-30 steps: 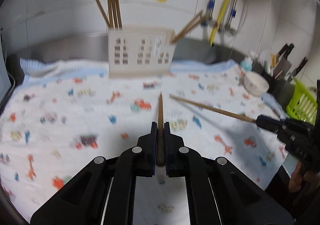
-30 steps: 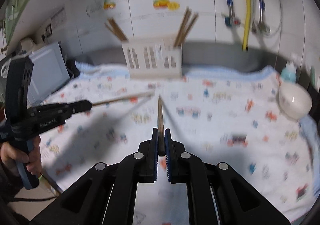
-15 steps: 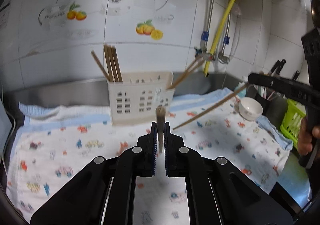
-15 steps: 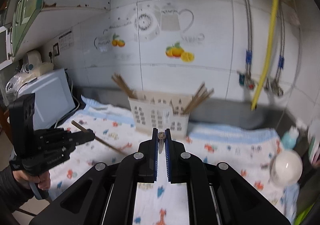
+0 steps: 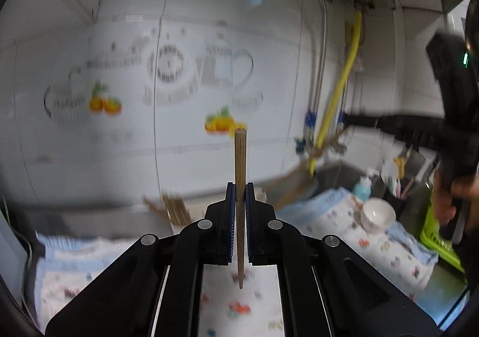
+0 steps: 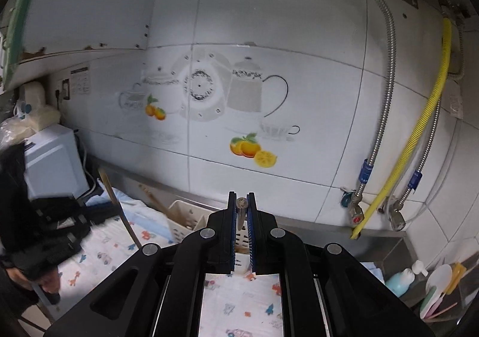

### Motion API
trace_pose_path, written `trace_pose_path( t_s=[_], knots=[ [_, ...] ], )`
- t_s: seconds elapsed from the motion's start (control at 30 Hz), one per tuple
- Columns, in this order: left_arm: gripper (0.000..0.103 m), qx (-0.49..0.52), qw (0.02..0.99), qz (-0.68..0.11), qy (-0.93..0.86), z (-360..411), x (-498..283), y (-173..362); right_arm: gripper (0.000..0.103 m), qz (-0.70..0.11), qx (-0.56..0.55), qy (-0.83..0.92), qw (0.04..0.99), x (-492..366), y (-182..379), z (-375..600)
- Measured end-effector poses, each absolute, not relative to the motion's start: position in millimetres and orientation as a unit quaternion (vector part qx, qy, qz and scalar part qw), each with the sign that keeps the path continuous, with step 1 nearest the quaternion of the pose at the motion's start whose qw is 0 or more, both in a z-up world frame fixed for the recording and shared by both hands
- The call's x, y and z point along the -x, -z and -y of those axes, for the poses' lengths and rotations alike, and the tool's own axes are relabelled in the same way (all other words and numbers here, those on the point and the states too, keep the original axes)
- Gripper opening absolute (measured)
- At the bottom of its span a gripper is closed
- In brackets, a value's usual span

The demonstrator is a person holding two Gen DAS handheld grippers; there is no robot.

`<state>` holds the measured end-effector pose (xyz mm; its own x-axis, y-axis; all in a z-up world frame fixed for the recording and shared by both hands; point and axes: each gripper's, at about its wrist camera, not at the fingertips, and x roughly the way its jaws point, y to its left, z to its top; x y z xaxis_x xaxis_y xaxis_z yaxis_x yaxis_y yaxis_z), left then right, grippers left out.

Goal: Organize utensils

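While several chopsticks already stand in the holder (image 6: 185, 218), the left gripper (image 5: 239, 202) and right gripper (image 6: 242, 208) each clench one chopstick (image 5: 240, 187) yet to be stowed.

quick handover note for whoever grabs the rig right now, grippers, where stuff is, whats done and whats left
Left gripper: shut on a chopstick, which stands nearly upright between the pads.
Right gripper: shut on a second chopstick, seen end-on.
Both are held up over the patterned cloth, facing the tiled wall.
The white holder stands on the cloth by the wall, with chopsticks already in it.
Done: both chopsticks picked up.
Left: drop each one into the holder. No other loose chopsticks show in these views, though much of the cloth is hidden.
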<state>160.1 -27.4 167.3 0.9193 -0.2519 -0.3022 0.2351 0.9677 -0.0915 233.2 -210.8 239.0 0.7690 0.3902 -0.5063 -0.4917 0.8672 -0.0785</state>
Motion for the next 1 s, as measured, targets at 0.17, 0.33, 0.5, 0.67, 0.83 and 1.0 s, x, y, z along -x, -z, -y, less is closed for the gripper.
trace_pose_path(
  t_s=[0.17, 0.33, 0.5, 0.67, 0.83, 1.0],
  knots=[
    [0.005, 0.025, 0.987, -0.125, 0.1, 22, -189, -199, 0.007, -0.272, 0.111, -0.234, 0.927, -259, -216, 201],
    [0.005, 0.029, 0.99, -0.115, 0.075, 18, -223, -206, 0.007, -0.3, 0.117, -0.24, 0.916, -277, -190, 195],
    [0.005, 0.029, 0.991, -0.124, 0.049, 13, -252, -194, 0.007, -0.317, 0.114, -0.243, 0.91, -290, -174, 194],
    [0.005, 0.034, 0.987, -0.151, 0.041, 9, -274, -168, 0.007, -0.322, 0.106, -0.245, 0.908, -297, -166, 197],
    [0.008, 0.045, 0.981, -0.178, 0.058, 6, -283, -153, 0.022, -0.314, 0.096, -0.245, 0.912, -296, -169, 201],
    [0.031, 0.033, 0.984, -0.167, 0.061, 13, -268, -162, 0.027, -0.3, 0.091, -0.245, 0.917, -284, -178, 207]
  ],
)
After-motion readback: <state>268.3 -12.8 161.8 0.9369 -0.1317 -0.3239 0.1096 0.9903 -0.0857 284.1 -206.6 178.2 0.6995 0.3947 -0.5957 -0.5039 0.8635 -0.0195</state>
